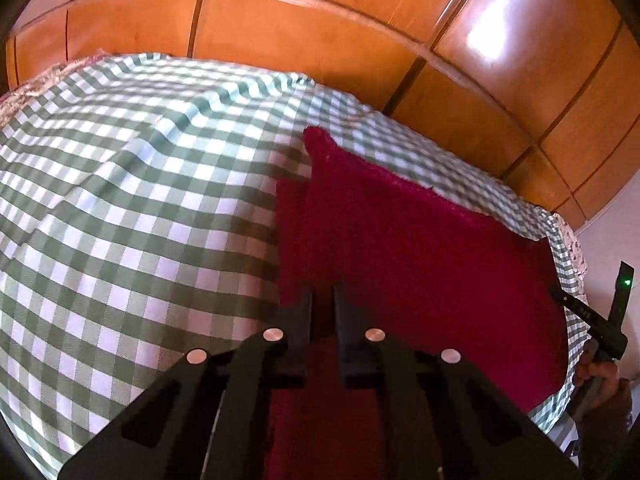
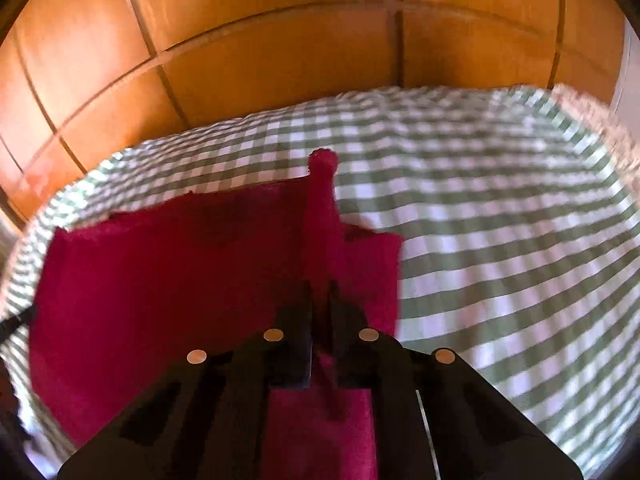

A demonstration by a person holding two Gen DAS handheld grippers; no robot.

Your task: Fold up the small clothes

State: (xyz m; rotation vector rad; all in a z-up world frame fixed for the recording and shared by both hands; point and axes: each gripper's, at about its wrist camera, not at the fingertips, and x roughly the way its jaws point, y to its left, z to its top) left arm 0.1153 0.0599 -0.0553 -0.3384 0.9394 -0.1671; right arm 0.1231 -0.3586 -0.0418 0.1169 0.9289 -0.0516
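A dark red fuzzy cloth (image 1: pixel 420 256) lies partly on the green-and-white checked surface (image 1: pixel 140 200), with one edge lifted. My left gripper (image 1: pixel 323 296) is shut on the cloth's near edge and holds a fold raised in front of the camera. In the right wrist view my right gripper (image 2: pixel 320 292) is shut on another corner of the same red cloth (image 2: pixel 168 272), and a pinched ridge of it stands up between the jaws. The rest of the cloth spreads to the left of that gripper.
Orange wooden cabinet doors (image 1: pixel 320 32) stand right behind the checked surface (image 2: pixel 500 220). The other hand-held gripper and the person's hand (image 1: pixel 600 344) show at the right edge of the left wrist view. A lace trim (image 2: pixel 600 124) edges the checked cover.
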